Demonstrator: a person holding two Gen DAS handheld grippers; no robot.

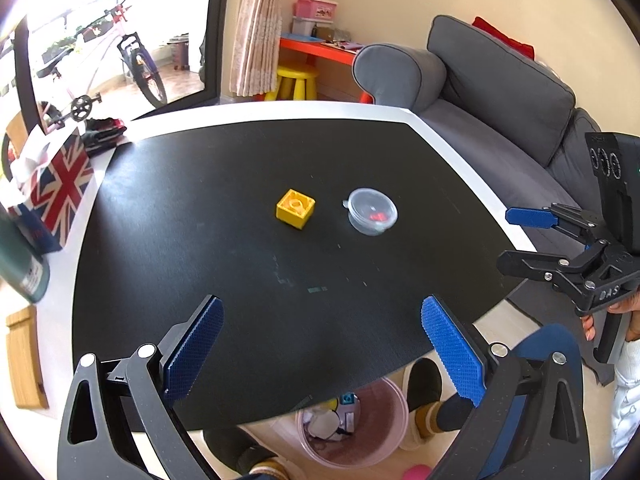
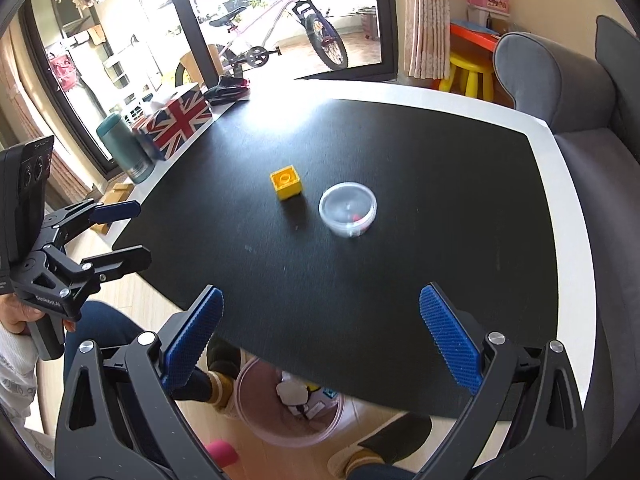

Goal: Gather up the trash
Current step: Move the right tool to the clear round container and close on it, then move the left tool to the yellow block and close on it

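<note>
Both my left gripper (image 1: pixel 320 348) and right gripper (image 2: pixel 320 340) hover with jaws wide and empty above the pink bin (image 1: pixel 394 420), so next I reach for the yellow block (image 1: pixel 295 208) just beside the clear tub (image 1: pixel 372 211) mid-surface.

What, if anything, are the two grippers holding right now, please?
Nothing: the left gripper and right gripper are both open and empty, above the table's near edge.
</note>
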